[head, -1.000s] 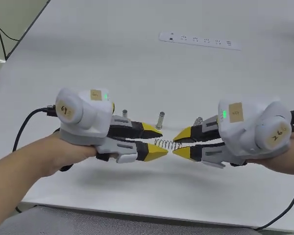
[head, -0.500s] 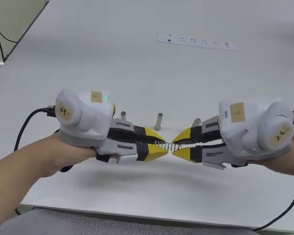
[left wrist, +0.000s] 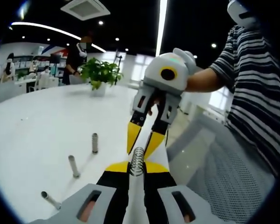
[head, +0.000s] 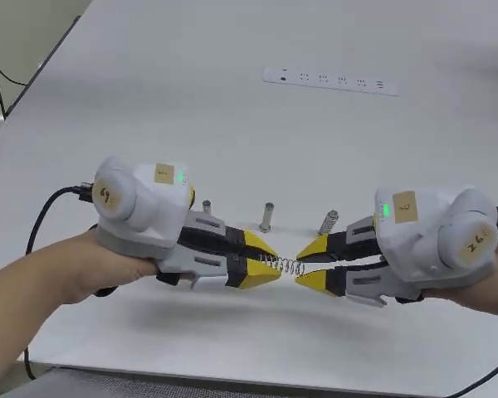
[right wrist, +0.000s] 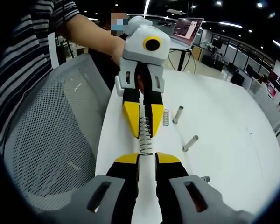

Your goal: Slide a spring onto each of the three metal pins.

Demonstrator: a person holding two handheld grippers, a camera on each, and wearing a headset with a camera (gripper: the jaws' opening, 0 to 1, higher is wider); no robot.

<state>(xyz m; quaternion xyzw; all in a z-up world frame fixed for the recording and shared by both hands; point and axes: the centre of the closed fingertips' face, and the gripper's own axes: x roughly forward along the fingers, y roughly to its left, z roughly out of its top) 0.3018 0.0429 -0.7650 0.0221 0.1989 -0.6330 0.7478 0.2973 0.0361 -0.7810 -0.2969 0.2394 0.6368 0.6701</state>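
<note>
The spring (head: 289,266) hangs level in the air, its long axis crosswise; left gripper (head: 276,269) clamps one end, right gripper (head: 300,272) the other; the middle pin (head: 268,216) stands just beyond.

White counter (head: 232,108): three short metal pins (head: 268,216) stand in a row on it, just beyond the meeting tips of the left hand-held gripper (head: 270,267) and the right hand-held gripper (head: 305,272). A loose spring (right wrist: 166,117) sits just beside the pin farthest from the right hand-held gripper. A white power strip (head: 329,81) lies flat well beyond both.
</note>
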